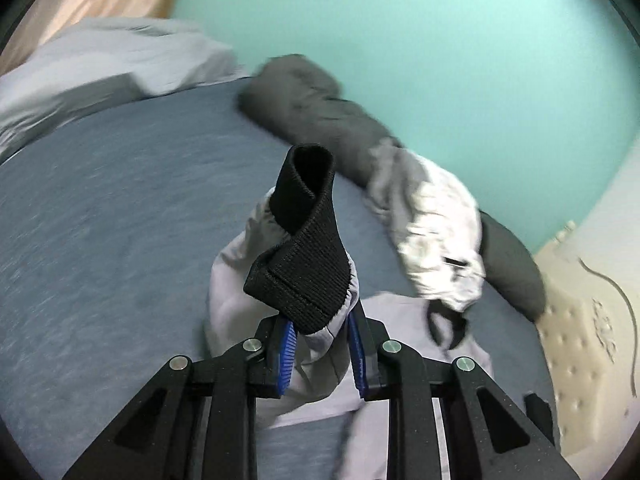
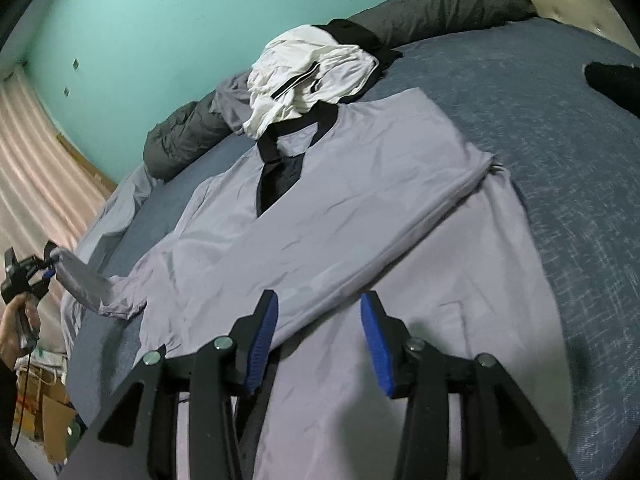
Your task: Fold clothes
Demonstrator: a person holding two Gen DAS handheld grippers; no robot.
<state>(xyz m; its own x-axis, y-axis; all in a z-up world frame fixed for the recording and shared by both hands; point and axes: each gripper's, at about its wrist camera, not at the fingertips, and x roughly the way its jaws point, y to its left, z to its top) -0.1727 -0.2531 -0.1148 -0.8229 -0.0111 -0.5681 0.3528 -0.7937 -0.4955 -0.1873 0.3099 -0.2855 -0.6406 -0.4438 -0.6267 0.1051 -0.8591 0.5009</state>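
Note:
A pale lilac shirt [image 2: 340,208] with a black V-neck collar lies spread on the blue bed, one side folded over. My left gripper [image 1: 322,344] is shut on its sleeve end with the black ribbed cuff [image 1: 304,240], lifted above the bed; it also shows at the far left of the right wrist view [image 2: 50,270], holding the sleeve [image 2: 80,280] out. My right gripper [image 2: 318,336] is open and empty, hovering just over the shirt's lower part.
A crumpled white garment [image 2: 308,76] lies at the shirt's collar, against a rolled dark grey duvet [image 2: 432,8] along the teal wall. A black item [image 2: 612,80] lies at the right. Blue bedcover [image 1: 120,220] spreads left; a padded cream headboard [image 1: 580,340] stands at the right.

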